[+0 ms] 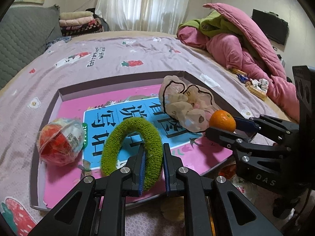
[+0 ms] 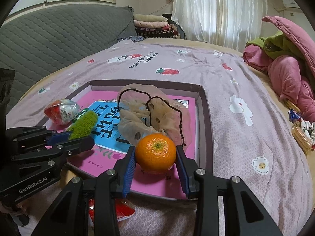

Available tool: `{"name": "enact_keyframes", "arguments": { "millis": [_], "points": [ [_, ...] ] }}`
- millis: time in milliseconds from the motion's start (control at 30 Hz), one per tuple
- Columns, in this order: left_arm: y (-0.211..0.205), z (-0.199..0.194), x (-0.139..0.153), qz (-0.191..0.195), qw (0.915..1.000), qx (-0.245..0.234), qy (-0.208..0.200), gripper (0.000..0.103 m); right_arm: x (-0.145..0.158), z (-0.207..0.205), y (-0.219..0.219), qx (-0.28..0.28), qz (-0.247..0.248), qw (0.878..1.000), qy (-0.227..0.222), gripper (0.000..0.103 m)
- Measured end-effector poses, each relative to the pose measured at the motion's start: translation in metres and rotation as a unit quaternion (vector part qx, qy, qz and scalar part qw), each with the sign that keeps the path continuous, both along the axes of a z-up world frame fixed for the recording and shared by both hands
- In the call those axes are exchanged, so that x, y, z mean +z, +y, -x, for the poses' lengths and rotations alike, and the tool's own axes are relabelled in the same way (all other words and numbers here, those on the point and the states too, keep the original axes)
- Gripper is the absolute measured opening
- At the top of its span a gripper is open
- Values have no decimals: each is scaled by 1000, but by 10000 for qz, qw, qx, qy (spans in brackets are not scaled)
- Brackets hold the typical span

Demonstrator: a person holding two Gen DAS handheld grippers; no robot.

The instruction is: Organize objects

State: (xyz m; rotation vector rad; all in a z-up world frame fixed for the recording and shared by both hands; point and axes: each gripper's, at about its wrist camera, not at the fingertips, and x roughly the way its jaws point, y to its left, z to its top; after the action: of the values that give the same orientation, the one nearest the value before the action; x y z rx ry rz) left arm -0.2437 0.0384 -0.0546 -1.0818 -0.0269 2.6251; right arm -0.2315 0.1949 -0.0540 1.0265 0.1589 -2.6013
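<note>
Left claw (image 1: 153,165): jaws narrow, clamped on the green ring (image 1: 132,143), which stands upright over the near edge of the tray (image 1: 122,78). Right claw (image 2: 155,169): holding the orange (image 2: 156,153) between both pads, above the tray's near right part, just in front of the sheer scrunchie (image 2: 149,110). A wrapped ball (image 1: 60,140) lies at the tray's left side. The tray rests on the bed (image 1: 118,59).

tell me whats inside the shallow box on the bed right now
Resting in the box: a wrapped red ball and a sheer scrunchie. Held over it: a green ring and an orange. The scrunchie hides part of the printed floor.
</note>
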Motion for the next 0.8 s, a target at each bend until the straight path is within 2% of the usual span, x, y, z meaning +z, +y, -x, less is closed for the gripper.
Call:
{"name": "enact_keyframes", "arguments": {
  "millis": [100,800],
  "points": [
    [-5,3,-2,-169,9998,40,-122,16,0,2,0,6,-5,10000,-34,40],
    [-12,9,-4,-508,9979,8,-389,17,-4,7,2,58,90,9998,-173,40]
  ]
}}
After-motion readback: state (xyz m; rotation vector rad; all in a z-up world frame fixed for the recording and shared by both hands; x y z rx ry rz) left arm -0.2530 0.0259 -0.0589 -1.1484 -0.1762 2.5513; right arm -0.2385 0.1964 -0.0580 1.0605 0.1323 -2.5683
